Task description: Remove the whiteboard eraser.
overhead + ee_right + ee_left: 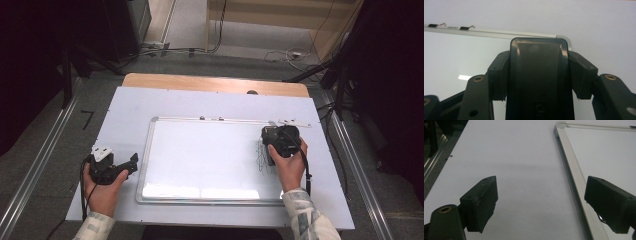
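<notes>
Plainly, we see the right gripper clamped on a black eraser, a jaw pressing each long side in the right gripper view. Its lower end is cut off at the bottom of that view, and a raised mark on it is too dark to read. From above, the hand and gripper body cover most of the eraser; it sits over the right part of the whiteboard, by a patch of dark scribbles that we cannot make out as writing. Whether the eraser touches the board we cannot tell.

Our left gripper rests on the white table, just left of the board's frame, jaws wide apart with nothing between them. In the left gripper view the right jaw hides a stretch of the frame's edge. Two small clips on the board's far rail are blurred.
</notes>
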`<state>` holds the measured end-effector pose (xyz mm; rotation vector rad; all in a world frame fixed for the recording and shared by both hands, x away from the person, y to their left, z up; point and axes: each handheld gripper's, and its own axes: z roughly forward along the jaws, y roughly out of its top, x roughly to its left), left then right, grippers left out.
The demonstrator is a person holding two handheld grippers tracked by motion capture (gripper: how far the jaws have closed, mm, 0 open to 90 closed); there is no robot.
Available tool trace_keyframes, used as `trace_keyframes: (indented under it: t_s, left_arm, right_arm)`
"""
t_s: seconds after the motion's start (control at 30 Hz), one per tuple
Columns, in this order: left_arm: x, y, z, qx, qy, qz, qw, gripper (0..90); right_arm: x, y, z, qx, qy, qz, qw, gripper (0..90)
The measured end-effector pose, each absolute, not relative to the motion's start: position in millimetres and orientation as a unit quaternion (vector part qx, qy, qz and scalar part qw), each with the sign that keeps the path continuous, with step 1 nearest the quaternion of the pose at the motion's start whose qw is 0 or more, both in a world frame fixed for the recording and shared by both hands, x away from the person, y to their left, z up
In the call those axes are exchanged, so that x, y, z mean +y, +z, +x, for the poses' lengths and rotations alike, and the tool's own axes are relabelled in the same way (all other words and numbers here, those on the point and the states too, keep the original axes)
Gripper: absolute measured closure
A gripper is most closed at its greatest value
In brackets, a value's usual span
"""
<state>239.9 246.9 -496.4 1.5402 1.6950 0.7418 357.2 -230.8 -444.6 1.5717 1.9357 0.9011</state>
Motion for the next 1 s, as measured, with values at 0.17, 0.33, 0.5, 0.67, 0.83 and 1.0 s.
trace_keyframes:
  t_s: [0.17,0.33,0.5,0.67,0.83,1.0]
  left_arm:
    - [247,-496,240,0.657,0.289,0.596,0.360,12.4]
    - [247,-496,239,0.655,0.289,0.597,0.361,12.3]
    - [246,-496,239,0.656,0.289,0.597,0.360,12.3]
    - [246,-496,240,0.656,0.289,0.598,0.360,12.3]
    - [246,-496,240,0.655,0.290,0.598,0.359,12.3]
    - [246,-496,240,0.655,0.289,0.599,0.358,12.3]
  right_arm:
    - [-228,-445,335,0.716,0.325,0.571,0.236,39.0]
    - [-224,-453,315,0.725,0.314,0.567,0.234,39.0]
    - [-224,-458,300,0.727,0.312,0.569,0.227,39.0]
    - [-224,-461,291,0.728,0.312,0.567,0.226,39.0]
    - [-223,-462,288,0.730,0.313,0.564,0.227,39.0]
    - [-222,-462,287,0.729,0.314,0.563,0.228,39.0]
